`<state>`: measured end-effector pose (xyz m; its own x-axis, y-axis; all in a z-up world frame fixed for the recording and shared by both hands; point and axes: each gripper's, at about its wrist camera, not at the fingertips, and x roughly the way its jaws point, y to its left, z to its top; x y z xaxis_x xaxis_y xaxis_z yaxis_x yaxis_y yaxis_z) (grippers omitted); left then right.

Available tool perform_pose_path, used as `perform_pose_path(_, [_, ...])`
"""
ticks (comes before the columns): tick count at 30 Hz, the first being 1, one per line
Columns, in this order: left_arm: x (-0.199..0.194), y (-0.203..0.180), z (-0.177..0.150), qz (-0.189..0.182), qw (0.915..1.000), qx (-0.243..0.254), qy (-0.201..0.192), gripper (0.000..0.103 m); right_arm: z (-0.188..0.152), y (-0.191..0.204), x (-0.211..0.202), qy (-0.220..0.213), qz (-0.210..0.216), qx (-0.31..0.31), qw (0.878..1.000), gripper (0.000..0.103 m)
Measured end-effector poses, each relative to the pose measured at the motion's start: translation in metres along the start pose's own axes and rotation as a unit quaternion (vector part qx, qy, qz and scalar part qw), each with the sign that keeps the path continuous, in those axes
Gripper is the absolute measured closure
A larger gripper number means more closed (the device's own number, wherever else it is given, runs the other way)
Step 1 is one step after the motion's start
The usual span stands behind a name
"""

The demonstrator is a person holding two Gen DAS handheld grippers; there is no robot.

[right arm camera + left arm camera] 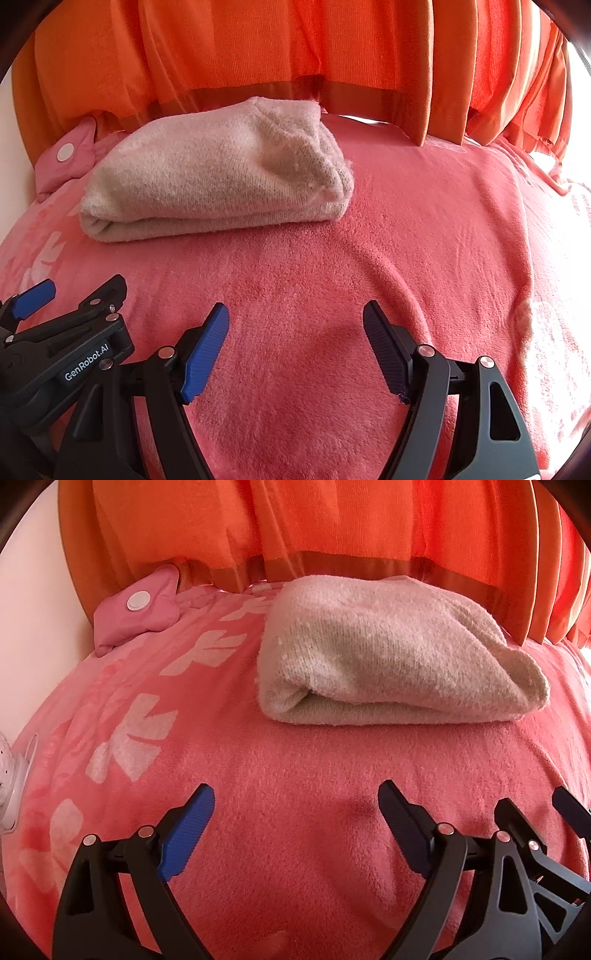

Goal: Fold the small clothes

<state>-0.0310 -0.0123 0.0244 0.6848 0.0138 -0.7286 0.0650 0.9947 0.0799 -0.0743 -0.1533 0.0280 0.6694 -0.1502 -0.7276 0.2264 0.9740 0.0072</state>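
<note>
Hovering over the pink blanket (295,775), you have both tools pulled back from the folded cream garment (388,653), which lies near the orange curtain (332,524) at the far side of the bed. Your left gripper (295,819) has its jaws wide apart with nothing between them, and your right gripper (295,343), just beside it, is spread the same way and empty. Neither touches the garment; bare blanket separates both from its near folded edge. The garment looks finished: layers stacked, the fold facing you, one end rolled under. Keeping your jaws apart and clear of it makes sense, since a stray pad could drag the soft knit and undo the stack. Left of the garment, against the curtain, sits a small pink pouch (136,609) with a round white button. I judge this fold done, and no other loose clothing shows in either view.
</note>
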Motion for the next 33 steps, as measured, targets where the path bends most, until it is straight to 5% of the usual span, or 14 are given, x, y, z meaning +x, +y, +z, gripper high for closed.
perform_pose_path(33, [0.0054,-0.0026,-0.0011,0.003,0.9999,0.003,0.011,0.019,-0.0005,0.0017,0.0028,0.004,-0.003,-0.004,1.0,0.03])
